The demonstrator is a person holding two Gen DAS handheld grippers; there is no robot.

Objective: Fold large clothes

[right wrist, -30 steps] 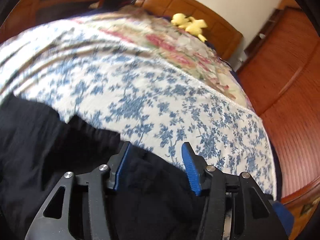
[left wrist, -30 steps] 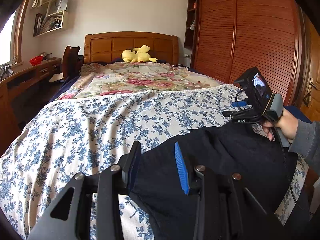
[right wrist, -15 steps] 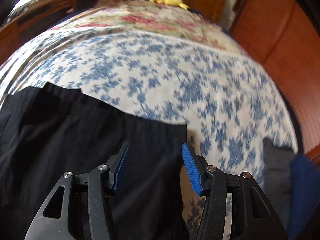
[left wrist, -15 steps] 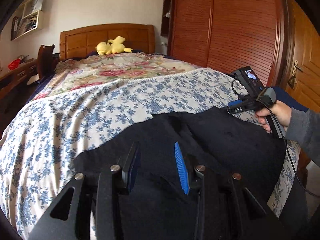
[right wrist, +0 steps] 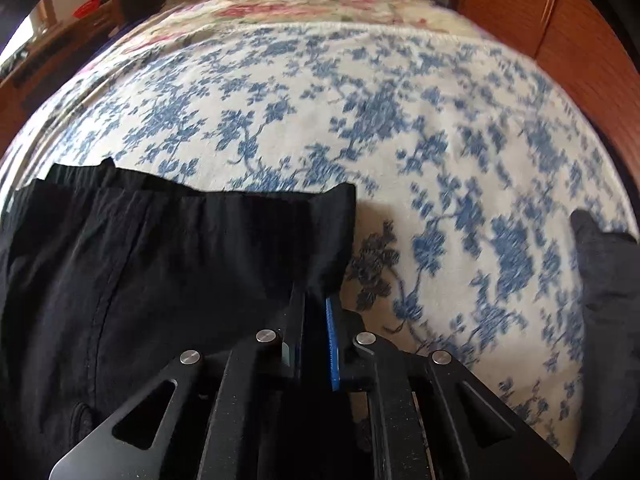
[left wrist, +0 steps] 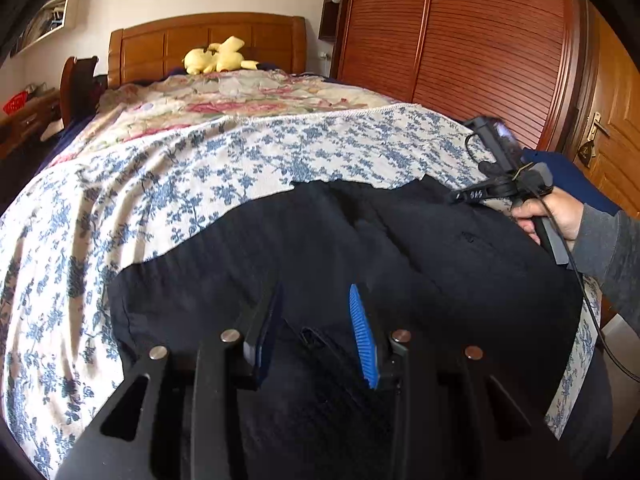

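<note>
A large black garment [left wrist: 360,240] is seen spread across the foot edge of a bed covered in a blue-flowered white bedspread [left wrist: 160,184]. At the left, the left hand-held gripper [left wrist: 316,320] is held with its jaws apart above the dark cloth, nothing clamped between them. At the right, the right hand-held gripper [right wrist: 316,312] is shown closed on the garment's far right corner. The garment's long axis is judged to run leftward from that held corner, towards the other hand.
</note>
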